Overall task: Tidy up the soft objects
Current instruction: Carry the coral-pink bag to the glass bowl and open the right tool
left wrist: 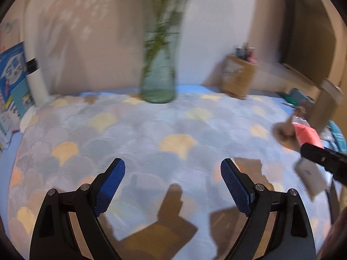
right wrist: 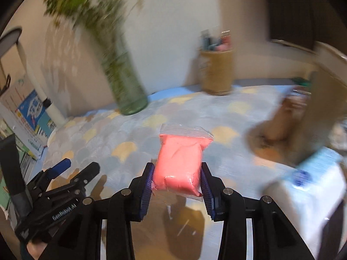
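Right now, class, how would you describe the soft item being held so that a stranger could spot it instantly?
Start at the patterned tablecloth, with a green glass vase and a brown pen holder at its back. Above the cloth, the right gripper pinches a clear plastic bag of pink clay. It is the only bright pink, squashy packet in sight.

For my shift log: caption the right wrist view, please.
Right gripper clamps a pink soft bag above the patterned tablecloth; left gripper open alongside.

The left tongs hang with blue pads spread wide, nothing between them. The right tongs are closed on a pink bag, pads pressing both its sides, to the right of the left tongs.
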The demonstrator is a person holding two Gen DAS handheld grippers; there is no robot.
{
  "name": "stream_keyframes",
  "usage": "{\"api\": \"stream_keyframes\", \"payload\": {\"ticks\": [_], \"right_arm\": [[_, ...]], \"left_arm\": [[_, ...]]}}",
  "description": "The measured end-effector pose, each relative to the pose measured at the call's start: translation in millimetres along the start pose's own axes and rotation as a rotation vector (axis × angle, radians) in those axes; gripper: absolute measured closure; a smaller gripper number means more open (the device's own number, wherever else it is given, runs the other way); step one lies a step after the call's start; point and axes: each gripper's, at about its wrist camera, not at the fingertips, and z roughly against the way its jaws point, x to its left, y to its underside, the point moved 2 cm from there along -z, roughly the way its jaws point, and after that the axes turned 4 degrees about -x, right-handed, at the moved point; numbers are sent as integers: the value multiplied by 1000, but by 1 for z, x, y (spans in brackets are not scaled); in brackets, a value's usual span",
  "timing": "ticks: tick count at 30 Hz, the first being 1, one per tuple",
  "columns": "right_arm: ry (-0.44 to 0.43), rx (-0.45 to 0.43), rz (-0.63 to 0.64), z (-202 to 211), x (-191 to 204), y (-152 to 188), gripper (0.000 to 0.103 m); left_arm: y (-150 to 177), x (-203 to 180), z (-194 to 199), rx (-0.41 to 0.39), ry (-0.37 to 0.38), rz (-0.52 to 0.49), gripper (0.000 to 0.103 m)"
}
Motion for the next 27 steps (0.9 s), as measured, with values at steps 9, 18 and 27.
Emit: {"api": "stream_keyframes", "payload": {"ticks": [9, 18, 27], "right_arm": [[180, -115, -195, 92, -128, 10, 63], [301, -177, -277, 125, -229, -28, 63], [324, -153, -319, 87, -270, -85, 55]], "left_arm": [[0, -68, 26, -14, 100, -59, 14], [-1, -110, 33, -27, 87, -123, 13], [-9, -111, 37, -50, 7, -155, 12]]}}
